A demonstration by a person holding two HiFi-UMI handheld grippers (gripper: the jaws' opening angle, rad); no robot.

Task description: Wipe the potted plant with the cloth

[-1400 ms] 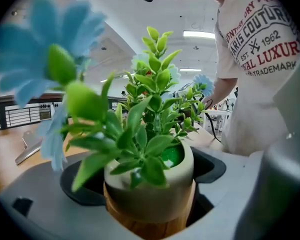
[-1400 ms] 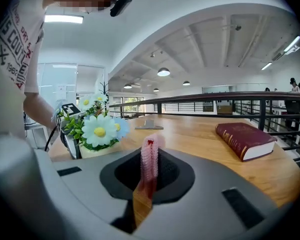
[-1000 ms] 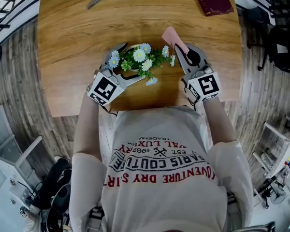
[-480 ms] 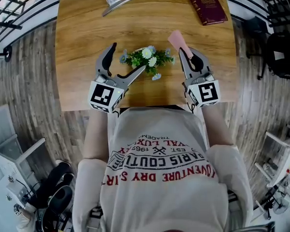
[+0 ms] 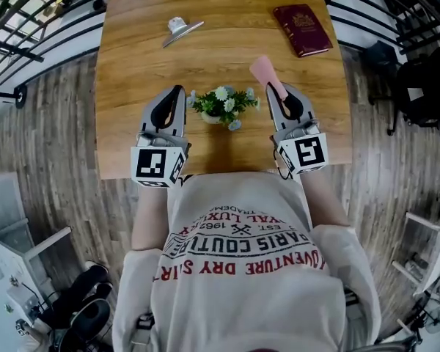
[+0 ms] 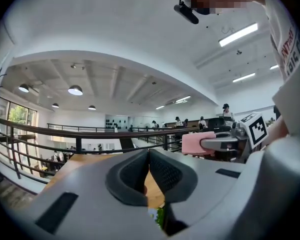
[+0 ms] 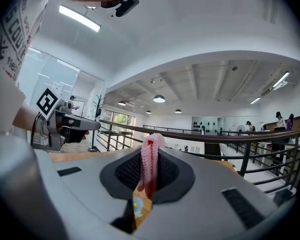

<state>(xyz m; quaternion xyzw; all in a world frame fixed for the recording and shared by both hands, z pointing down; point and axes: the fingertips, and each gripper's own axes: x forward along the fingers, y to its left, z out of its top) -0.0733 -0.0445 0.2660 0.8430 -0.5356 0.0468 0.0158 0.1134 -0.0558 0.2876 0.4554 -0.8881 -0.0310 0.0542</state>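
Note:
The potted plant [image 5: 221,104], green leaves with white and pale blue flowers in a small pot, stands upright on the wooden table [image 5: 139,72]. My left gripper [image 5: 178,92] is held level to the plant's left, apart from it. Its jaws have just been closing and now meet with nothing between them [image 6: 149,159]. My right gripper [image 5: 276,92] hovers to the plant's right, shut on the pink cloth [image 5: 263,69], which sticks out past the fingertips. In the right gripper view the cloth [image 7: 150,164] stands upright, pinched between the pads.
A metal clip [image 5: 180,29] lies at the table's far left. A dark red booklet [image 5: 302,29] lies at the far right. Black railings [image 5: 29,20] run past the table's far corners, and wood-plank floor surrounds it.
The left gripper, open around the pot a second ago, has drawn away to the left, risen and shut empty. The right gripper has risen with the cloth. The plant stays on the table.

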